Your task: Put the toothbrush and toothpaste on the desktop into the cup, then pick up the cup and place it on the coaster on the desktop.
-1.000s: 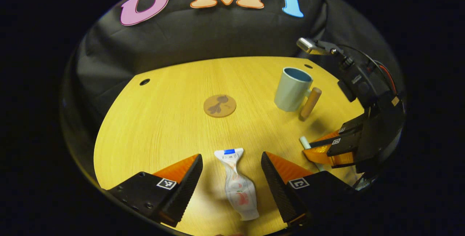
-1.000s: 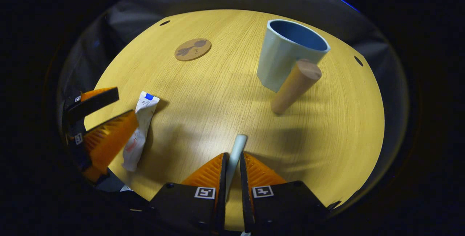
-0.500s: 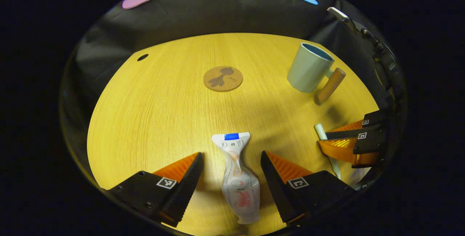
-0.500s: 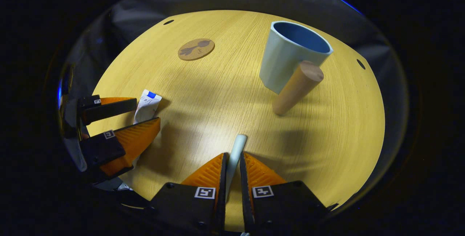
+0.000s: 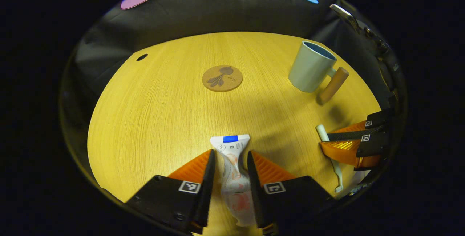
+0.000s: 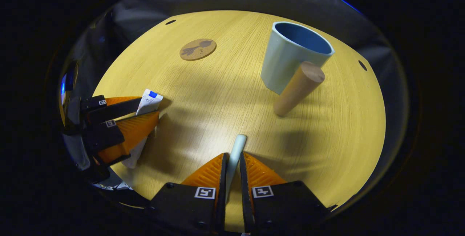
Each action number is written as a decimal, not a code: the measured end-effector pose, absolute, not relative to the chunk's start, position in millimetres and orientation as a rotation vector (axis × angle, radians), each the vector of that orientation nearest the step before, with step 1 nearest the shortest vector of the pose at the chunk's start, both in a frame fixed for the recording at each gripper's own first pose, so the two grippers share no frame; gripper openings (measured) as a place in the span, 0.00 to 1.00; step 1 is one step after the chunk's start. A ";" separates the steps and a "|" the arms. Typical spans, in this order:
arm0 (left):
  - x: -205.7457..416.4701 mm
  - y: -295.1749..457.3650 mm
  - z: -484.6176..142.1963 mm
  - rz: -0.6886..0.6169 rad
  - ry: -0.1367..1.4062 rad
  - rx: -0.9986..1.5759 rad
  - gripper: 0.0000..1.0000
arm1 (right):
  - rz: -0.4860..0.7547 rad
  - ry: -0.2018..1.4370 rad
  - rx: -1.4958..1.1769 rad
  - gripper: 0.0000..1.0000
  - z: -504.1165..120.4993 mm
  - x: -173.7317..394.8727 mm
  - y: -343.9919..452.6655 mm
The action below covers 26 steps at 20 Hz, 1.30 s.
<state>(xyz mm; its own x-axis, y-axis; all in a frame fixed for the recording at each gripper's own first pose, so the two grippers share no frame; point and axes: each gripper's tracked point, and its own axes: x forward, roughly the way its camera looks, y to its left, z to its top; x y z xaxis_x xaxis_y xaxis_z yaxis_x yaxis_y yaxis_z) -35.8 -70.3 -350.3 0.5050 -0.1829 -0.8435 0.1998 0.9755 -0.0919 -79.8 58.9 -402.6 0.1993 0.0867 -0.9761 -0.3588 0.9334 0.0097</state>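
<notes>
- left gripper (image 5: 230, 156): both fingers pinch the toothpaste (image 5: 232, 159) mid-body, tube lying on the desktop (image 5: 152, 119), blue-marked flat end sticking out ahead of the tips. right gripper view has the same clamp at far left (image 6: 145, 110).
- coaster (image 5: 222, 78): flat on the desktop beyond the toothpaste, well apart from it, bare wood between them.
- cup (image 5: 311, 67): upright, far right side in the left gripper view, wooden handle (image 5: 334, 84) angled toward the near edge. well apart from the coaster.
- right gripper (image 6: 232, 159): clamped on the toothbrush (image 6: 234, 156), handle end poking forward past the tips, over the desktop.
- in the right gripper view the cup (image 6: 290, 56) is ahead and to the right; its handle (image 6: 298, 87) points back at the gripper.
</notes>
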 end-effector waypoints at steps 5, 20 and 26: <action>-33.1 -70.0 -348.7 -0.216 0.993 -0.008 0.13 | 0.323 1.330 -0.243 0.22 -402.1 -80.0 58.5; -28.5 -71.3 -329.4 -0.239 0.932 -0.027 0.00 | 0.319 1.272 -0.171 0.11 -406.4 -74.5 60.0; -28.0 -69.8 -320.6 -0.226 0.905 -0.052 0.00 | 0.301 1.194 -0.083 0.11 -379.9 -61.7 59.2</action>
<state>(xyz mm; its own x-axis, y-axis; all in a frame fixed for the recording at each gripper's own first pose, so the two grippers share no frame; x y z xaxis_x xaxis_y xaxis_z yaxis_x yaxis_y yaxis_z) -28.0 -69.8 -320.6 0.5957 -0.2159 -0.7736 0.1724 0.9751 -0.1395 -61.7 59.2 -379.9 0.3334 0.1865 -0.9242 -0.2737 0.9572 0.0944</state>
